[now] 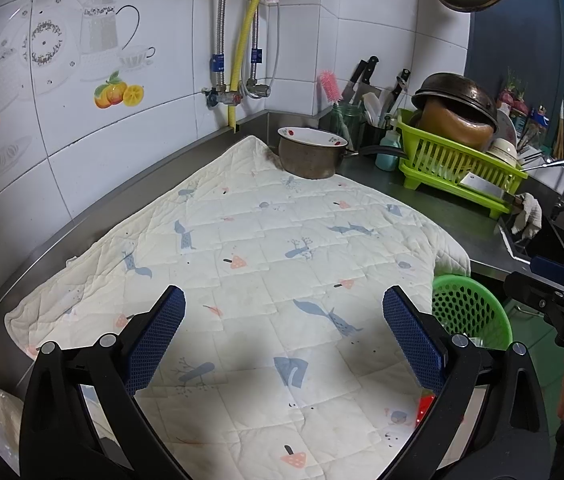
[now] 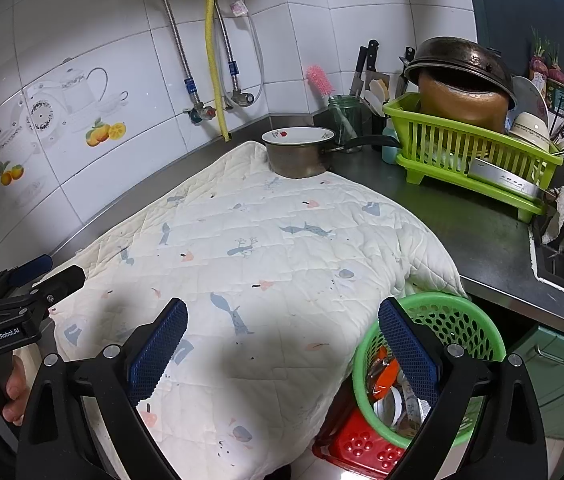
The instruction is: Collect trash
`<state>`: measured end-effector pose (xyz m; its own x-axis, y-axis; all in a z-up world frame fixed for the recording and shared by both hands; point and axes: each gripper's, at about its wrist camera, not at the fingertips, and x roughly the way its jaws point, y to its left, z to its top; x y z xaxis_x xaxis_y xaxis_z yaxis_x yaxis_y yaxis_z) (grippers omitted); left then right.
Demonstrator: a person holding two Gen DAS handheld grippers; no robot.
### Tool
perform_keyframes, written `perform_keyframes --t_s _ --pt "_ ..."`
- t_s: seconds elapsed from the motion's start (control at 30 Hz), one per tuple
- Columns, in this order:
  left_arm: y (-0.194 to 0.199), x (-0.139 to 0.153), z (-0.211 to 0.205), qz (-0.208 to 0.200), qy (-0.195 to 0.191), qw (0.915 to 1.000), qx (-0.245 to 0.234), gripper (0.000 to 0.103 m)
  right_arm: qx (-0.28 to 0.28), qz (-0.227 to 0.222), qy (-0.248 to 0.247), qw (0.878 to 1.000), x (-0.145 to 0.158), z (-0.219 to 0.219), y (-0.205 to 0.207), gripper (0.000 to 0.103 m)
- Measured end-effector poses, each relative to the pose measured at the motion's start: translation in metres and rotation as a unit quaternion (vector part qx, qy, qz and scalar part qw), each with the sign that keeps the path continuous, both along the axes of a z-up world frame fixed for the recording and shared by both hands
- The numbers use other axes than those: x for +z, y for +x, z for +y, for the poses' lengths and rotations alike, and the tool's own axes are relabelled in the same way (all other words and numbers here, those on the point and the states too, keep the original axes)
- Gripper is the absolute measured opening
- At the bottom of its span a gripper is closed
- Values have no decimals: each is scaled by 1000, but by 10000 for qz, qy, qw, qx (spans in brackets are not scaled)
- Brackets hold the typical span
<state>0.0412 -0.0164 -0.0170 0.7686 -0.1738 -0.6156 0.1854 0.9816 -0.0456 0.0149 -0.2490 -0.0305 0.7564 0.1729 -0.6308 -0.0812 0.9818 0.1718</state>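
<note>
A green perforated basket stands below the counter's front edge, holding several wrappers and bits of trash; its rim also shows in the left wrist view. My right gripper hangs open over the quilt's front part, its right finger above the basket. My left gripper is open above the quilted cloth, nothing between its fingers. The cloth, white with blue and pink prints, covers the counter and carries no loose trash that I can see.
A metal saucepan sits on the cloth's far corner. Behind it are a green dish rack with a big pot, a jar with a pink brush, and knives. A red plastic item lies under the basket. A sink lies right.
</note>
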Motion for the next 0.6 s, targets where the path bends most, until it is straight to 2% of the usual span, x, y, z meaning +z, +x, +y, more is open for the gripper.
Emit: perform_keyframes --t_s 0.6 --pt "-4 2 -1 -54 -7 10000 16 98 24 -9 -2 10000 0 0 -2 93"
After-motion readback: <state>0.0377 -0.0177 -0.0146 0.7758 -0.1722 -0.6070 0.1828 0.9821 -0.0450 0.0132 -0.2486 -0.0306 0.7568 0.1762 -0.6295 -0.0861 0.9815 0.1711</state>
